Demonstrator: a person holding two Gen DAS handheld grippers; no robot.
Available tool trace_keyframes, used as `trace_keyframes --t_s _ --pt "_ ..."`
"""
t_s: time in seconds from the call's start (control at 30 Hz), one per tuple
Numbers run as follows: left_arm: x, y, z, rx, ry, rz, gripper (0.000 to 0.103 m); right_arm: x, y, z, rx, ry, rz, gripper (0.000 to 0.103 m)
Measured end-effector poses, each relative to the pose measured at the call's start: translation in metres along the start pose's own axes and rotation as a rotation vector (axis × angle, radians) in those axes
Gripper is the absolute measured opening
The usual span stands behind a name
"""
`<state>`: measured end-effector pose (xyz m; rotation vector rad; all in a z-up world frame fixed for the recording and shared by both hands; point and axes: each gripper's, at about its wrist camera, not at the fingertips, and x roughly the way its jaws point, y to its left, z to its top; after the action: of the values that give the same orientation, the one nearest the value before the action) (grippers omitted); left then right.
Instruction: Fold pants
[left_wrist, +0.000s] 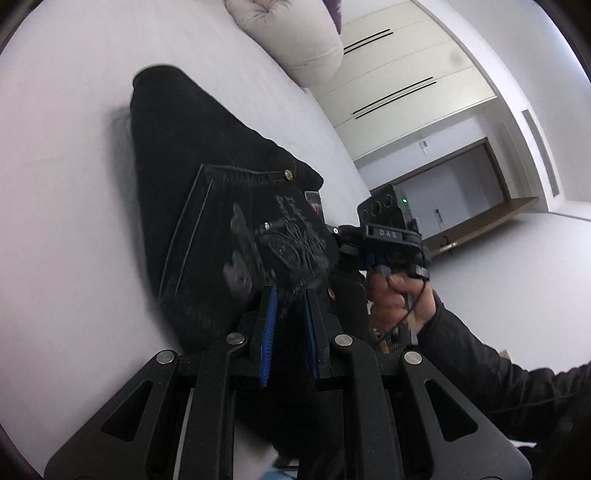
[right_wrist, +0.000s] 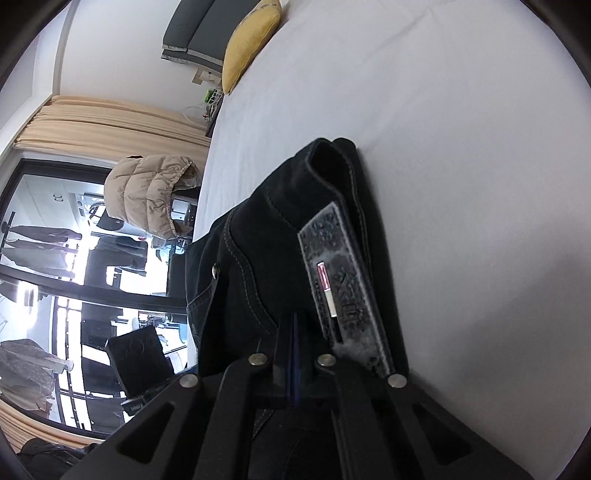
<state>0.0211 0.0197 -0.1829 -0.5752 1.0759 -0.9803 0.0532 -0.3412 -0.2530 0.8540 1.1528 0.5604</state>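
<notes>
Black jeans with a grey embroidered back pocket lie on a white bed. My left gripper is shut on the jeans' waist edge, cloth pinched between its blue pads. In the right wrist view my right gripper is shut on the black jeans at the waistband, beside a grey leather label. The right gripper body and the hand holding it show in the left wrist view, just right of the waistband.
A pale bolster pillow lies at the far bed edge, white cabinets behind it. A yellow cushion sits at the bed's far corner. A beige puffer jacket and a window lie beyond the bed's left edge.
</notes>
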Motion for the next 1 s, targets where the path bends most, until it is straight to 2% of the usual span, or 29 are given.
trace_keyframes --t_s 0.17,0.27,0.33,0.43,0.47,0.57,0.67,0.7,0.73,0.8,0.87,0.9,0.93,1.0 --pt "-0.02 -0.014 -0.031 0.083 0.021 0.032 0.014 -0.001 0.003 0.0 -0.007 0.012 -0.003 0.0" --pt "-0.014 -0.012 -0.042 0.069 0.03 0.04 0.014 0.001 0.002 0.003 -0.006 0.008 0.005 0.0" --pt "-0.008 -0.01 -0.042 0.066 0.038 0.044 0.013 0.002 0.004 0.003 -0.021 0.002 -0.001 0.0" --pt "0.008 -0.023 -0.044 0.188 0.068 0.118 0.013 0.002 0.004 0.002 -0.033 -0.011 -0.005 0.0" --pt "0.01 -0.025 -0.043 0.201 0.07 0.127 0.013 0.002 0.004 0.001 -0.037 -0.016 -0.003 0.0" --pt "0.009 -0.023 -0.041 0.205 0.063 0.13 0.013 0.001 0.004 -0.005 -0.064 -0.042 0.003 0.0" --pt "-0.002 -0.036 -0.037 0.214 0.055 0.173 0.014 -0.004 0.017 -0.008 -0.103 -0.062 -0.034 0.001" --pt "-0.014 -0.046 -0.033 0.215 0.039 0.188 0.014 -0.009 0.025 -0.009 -0.116 -0.064 -0.052 0.017" --pt "-0.024 -0.053 -0.03 0.217 0.015 0.189 0.014 -0.017 0.033 -0.01 -0.12 -0.068 -0.045 0.048" --pt "-0.045 -0.058 -0.026 0.21 -0.048 0.178 0.015 -0.04 0.045 -0.015 -0.127 -0.122 0.032 0.08" --pt "-0.061 -0.05 -0.017 0.152 -0.101 0.173 0.036 -0.064 0.054 -0.017 -0.173 -0.187 0.027 0.082" --pt "-0.062 -0.043 -0.012 0.12 -0.115 0.188 0.076 -0.071 0.054 -0.016 -0.177 -0.189 0.017 0.082" --pt "-0.065 -0.037 -0.01 0.098 -0.138 0.203 0.092 -0.074 0.051 -0.013 -0.161 -0.176 0.01 0.082" --pt "-0.063 -0.025 -0.004 0.052 -0.151 0.187 0.092 -0.075 0.039 -0.004 -0.102 -0.147 -0.044 0.079"
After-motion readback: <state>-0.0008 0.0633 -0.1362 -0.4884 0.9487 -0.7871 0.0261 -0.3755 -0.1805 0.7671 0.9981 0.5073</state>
